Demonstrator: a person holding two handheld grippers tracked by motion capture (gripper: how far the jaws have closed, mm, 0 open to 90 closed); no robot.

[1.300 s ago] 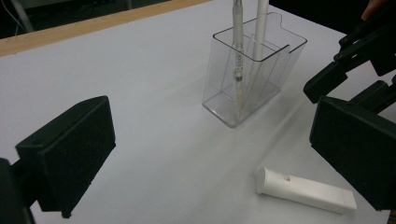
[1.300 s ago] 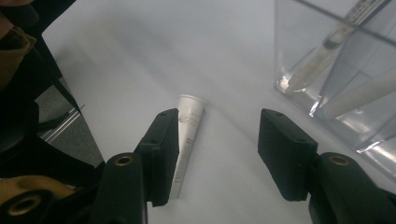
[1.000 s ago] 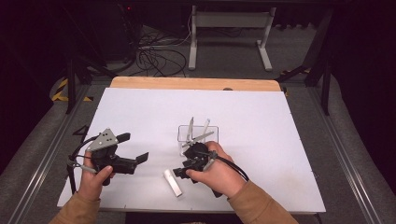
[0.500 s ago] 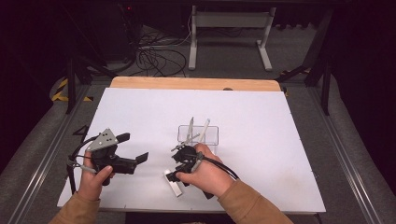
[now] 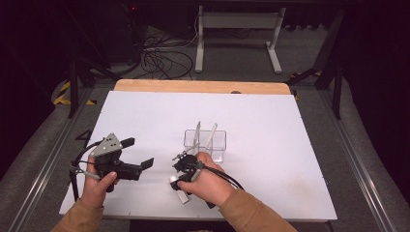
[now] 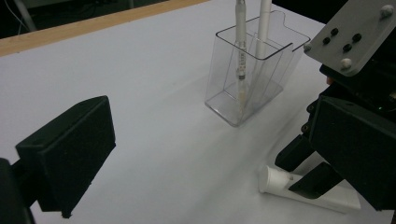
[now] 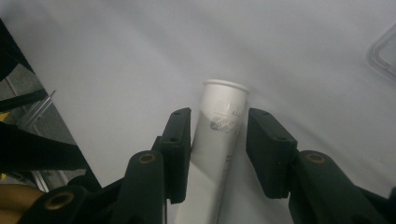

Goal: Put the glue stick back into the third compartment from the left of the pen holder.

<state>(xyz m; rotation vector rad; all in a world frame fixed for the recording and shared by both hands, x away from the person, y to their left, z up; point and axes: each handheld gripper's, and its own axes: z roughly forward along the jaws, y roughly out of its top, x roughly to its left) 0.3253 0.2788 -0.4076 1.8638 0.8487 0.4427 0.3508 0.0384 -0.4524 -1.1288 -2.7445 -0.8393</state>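
Note:
A white tube (image 5: 180, 193) lies on the white table (image 5: 270, 125) near its front edge. My right gripper (image 5: 176, 180) points down over the tube's end, one jaw on each side. In the right gripper view the tube (image 7: 223, 122) sits between the pads; one pad looks to touch it and the other stands off by a small gap. The jaws have just been closing. My left gripper (image 5: 138, 152) hovers open to the left, holding nothing. The left gripper view shows the tube (image 6: 322, 198) under the right gripper (image 6: 303, 169).
A clear plastic box (image 5: 205, 142) stands just beyond my right hand with two pens (image 5: 197, 133) upright in it; the box (image 6: 252, 65) is also in the left gripper view. A wooden strip (image 5: 203, 87) runs along the table's far edge. Cables and a stand's legs lie on the floor behind.
My right gripper has moved left and down from beside the clear box onto the white tube, and its jaws have narrowed around it. The left hand has kept still.

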